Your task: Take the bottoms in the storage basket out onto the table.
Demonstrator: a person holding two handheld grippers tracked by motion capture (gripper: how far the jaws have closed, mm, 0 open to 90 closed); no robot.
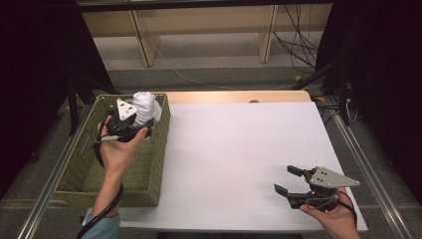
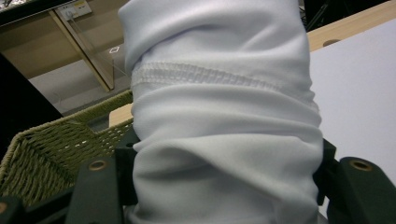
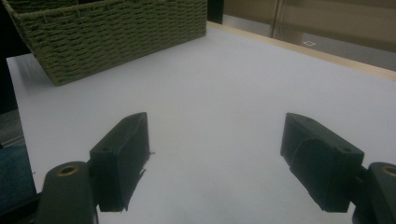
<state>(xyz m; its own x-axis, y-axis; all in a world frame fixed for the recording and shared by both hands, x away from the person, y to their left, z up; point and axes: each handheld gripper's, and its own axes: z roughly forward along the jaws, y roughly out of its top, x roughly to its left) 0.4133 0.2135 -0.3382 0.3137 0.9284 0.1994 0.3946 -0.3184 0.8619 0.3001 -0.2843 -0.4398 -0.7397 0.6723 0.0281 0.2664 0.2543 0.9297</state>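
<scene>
The left claw (image 1: 133, 115) is clamped on a white cloth (image 1: 145, 106), held over the far right corner of the basket (image 1: 79, 169) at the left edge of the desk (image 1: 239, 149). In the left gripper view the cloth (image 2: 224, 116) is bunched into a thick roll that rises from between the black jaws, its long axis running straight up that view and away from the claw. In the high view the free end points toward the far side of the desk, slightly right, over the basket's rim. The fabric is smooth, soft and faintly shiny, gathered in rounded folds, with a stitched seam crossing it from side to side near the top.

The basket is rectangular, woven from olive-green cord in tight horizontal rows, with sloping walls; its long axis runs from the near edge of the desk to the far edge. The desk top is flat, matte white, with a pale wood strip along the far edge.

The right claw (image 1: 288, 180) hovers low over the near right part of the desk, jaws wide apart with nothing between them, pointing left toward the basket (image 3: 112, 32). Its jaws are blocky black plastic pads.
</scene>
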